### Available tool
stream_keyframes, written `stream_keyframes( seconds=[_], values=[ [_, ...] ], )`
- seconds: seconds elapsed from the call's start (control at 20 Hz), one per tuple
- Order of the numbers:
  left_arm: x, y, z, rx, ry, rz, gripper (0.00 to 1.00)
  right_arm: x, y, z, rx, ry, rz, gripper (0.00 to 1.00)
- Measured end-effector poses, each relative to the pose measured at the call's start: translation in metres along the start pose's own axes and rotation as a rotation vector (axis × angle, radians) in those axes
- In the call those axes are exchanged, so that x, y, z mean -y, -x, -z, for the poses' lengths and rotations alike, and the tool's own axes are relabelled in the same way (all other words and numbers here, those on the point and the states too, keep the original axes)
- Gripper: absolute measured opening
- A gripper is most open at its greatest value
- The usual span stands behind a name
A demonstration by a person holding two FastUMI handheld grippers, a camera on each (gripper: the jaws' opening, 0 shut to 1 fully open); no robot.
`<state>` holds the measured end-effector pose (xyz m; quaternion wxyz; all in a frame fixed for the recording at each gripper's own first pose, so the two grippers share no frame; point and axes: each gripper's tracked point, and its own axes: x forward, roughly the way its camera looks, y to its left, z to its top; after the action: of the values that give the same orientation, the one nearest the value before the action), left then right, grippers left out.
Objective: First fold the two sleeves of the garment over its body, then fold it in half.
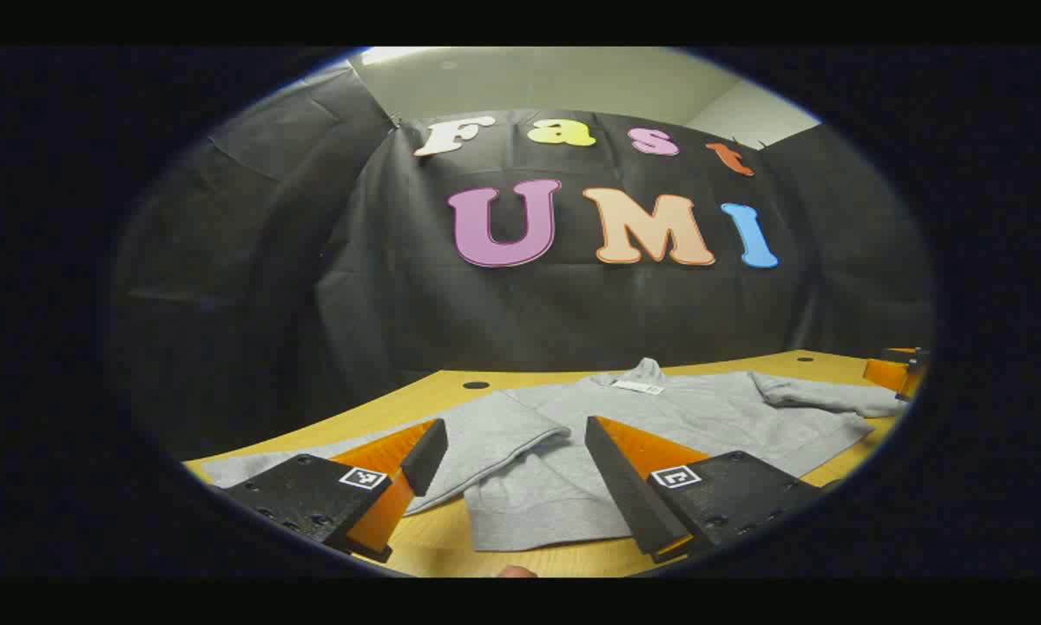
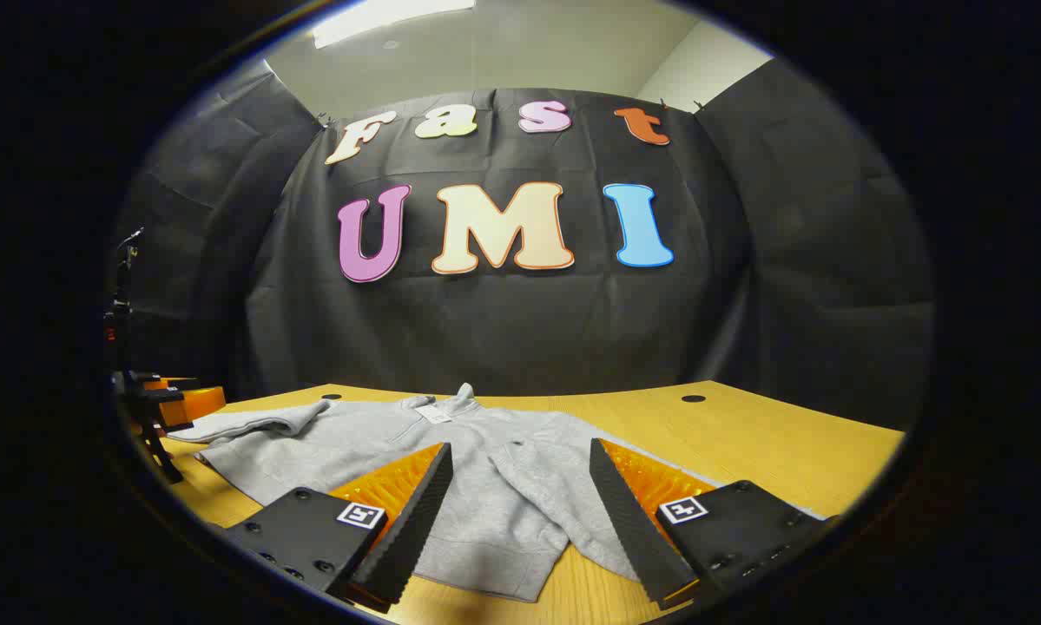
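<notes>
While the grey garment [image 1: 659,417] lies spread flat on the wooden table [image 1: 451,386], collar toward the far wall and hem toward the near edge, both grippers are held above the near edge with their jaws wide apart and nothing between them.

In the left gripper view, the left gripper [image 1: 511,473] is seen over the garment's left sleeve [image 1: 477,443], which runs out toward the near left corner of the table. The hem is seen just short of the near edge, with a strip of bare wood left in front of it. The other sleeve [image 1: 824,395] is seen stretched out to the far right, its cuff near the table's right edge, where part of the other gripper [image 1: 893,369] is seen.

In the right gripper view, the right gripper [image 2: 520,503] is seen over the garment's lower body and its right sleeve [image 2: 563,495], which runs toward the near right. A broad area of bare table [image 2: 746,434] is left open to the right and behind, marked by a small dark hole [image 2: 693,398]. At the far left, the other sleeve [image 2: 251,423] is seen reaching toward the table's left edge, close to the other gripper [image 2: 177,401].
</notes>
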<state>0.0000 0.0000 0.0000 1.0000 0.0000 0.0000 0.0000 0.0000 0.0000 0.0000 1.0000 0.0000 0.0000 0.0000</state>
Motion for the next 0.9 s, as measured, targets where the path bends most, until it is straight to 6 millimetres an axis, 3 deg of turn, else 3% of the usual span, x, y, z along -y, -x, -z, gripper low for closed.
stream_keyframes(
  seconds=[0.2, 0.9],
  values=[
    [-0.0008, -0.0009, 0.0016, -0.002, 0.000, -0.012, 0.94, -0.0071, 0.0012, 0.0003, -0.001, -0.003, -0.037, 0.97],
    [-0.0022, -0.0003, 0.0004, 0.000, 0.001, -0.028, 0.95, -0.0041, 0.0016, 0.0010, -0.001, -0.001, -0.024, 0.99]
  ],
)
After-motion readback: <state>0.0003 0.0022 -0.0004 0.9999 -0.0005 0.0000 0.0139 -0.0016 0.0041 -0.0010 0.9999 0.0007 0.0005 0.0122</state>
